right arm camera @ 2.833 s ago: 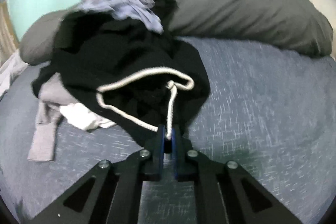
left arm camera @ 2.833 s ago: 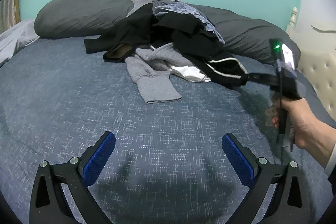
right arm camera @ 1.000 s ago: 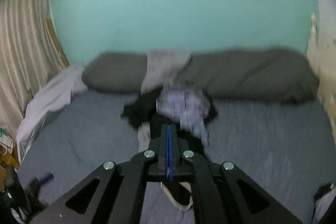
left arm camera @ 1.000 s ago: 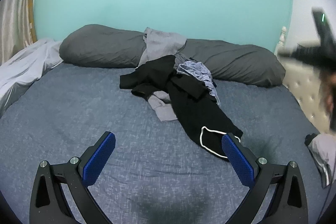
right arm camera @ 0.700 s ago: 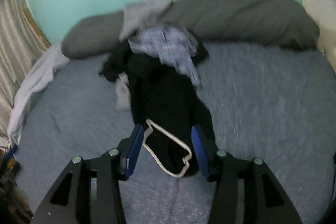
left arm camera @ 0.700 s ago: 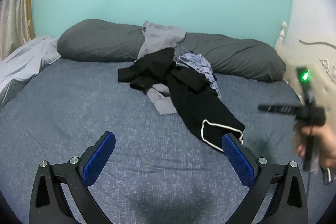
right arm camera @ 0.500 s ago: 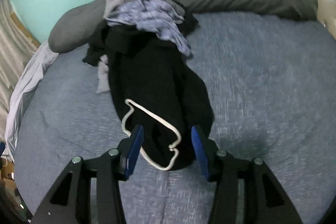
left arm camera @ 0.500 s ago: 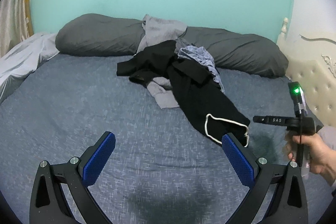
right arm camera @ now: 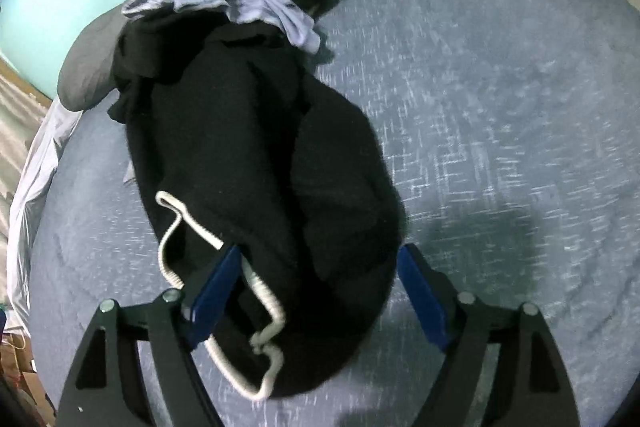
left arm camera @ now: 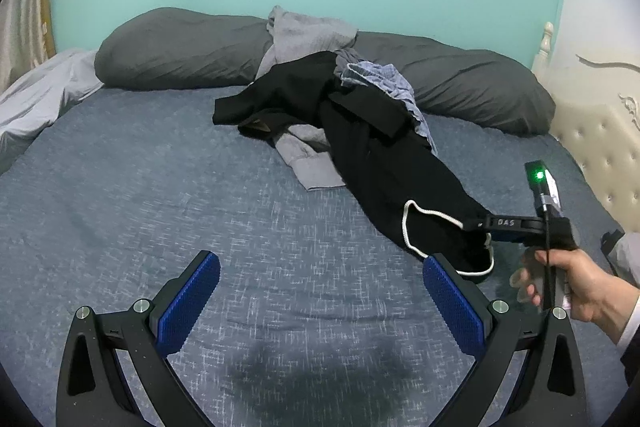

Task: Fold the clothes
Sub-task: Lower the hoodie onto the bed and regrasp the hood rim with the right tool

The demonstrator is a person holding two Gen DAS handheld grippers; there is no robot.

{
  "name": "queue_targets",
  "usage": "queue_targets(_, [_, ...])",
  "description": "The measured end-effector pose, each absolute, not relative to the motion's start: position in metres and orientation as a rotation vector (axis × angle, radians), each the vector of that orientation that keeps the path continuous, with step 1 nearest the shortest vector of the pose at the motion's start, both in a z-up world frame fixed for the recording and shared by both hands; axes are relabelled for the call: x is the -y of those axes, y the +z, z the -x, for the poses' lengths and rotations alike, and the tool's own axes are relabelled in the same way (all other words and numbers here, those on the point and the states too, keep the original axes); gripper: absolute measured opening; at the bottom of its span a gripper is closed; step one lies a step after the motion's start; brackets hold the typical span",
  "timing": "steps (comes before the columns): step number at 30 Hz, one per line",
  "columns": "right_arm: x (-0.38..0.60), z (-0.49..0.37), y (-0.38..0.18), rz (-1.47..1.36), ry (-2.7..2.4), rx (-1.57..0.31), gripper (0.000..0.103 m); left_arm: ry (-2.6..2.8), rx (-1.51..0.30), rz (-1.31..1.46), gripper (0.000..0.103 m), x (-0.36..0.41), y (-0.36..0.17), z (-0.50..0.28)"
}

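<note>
A black garment (left arm camera: 384, 163) with a white cord hem (left arm camera: 412, 223) trails from a clothes pile toward the near right of the blue bedspread (left arm camera: 160, 187). In the right wrist view the same black garment (right arm camera: 256, 147) lies on the bed with its corded end (right arm camera: 172, 227) between the pads. My right gripper (right arm camera: 318, 255) points steeply down, its jaws opening and no longer pinching the cloth. A hand (left arm camera: 580, 279) holds it at the right edge. My left gripper (left arm camera: 320, 267) hangs open over bare bedspread, left of the hem, holding nothing.
The pile also holds a grey sweatshirt (left arm camera: 308, 163), a blue striped piece (left arm camera: 384, 79) and a grey garment (left arm camera: 308, 35) draped on two dark pillows (left arm camera: 180, 47). A pale sheet (left arm camera: 36, 99) lies at the left; a tufted headboard (left arm camera: 600, 147) bounds the right.
The right gripper came down from high above the bed, laid the black garment's corded end on the bedspread and went from shut to wide. The left gripper sank slightly.
</note>
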State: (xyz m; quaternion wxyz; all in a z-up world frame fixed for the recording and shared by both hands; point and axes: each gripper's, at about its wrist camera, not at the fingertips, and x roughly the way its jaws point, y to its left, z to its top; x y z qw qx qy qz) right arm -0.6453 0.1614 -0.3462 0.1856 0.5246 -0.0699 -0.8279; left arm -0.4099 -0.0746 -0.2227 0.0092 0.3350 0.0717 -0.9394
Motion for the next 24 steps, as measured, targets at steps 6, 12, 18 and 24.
queue_targets(6, [-0.148,0.650,-0.364,-1.458,-2.343,0.144,0.080,-2.933,-0.224,-1.063,0.103,0.073,-0.233,0.417])
queue_targets(12, [-0.145,0.654,-0.363,-1.410,-2.350,0.139,0.035,-2.935,-0.214,-1.070,0.103,0.070,-0.237,0.419])
queue_targets(18, [-0.135,0.656,-0.341,-1.303,-2.375,0.150,0.019,-2.929,-0.207,-1.061,0.103,0.072,-0.231,0.417])
queue_targets(24, [-0.122,0.655,-0.284,-1.092,-2.387,0.166,0.016,-2.930,-0.207,-1.033,0.103,0.075,-0.214,0.410])
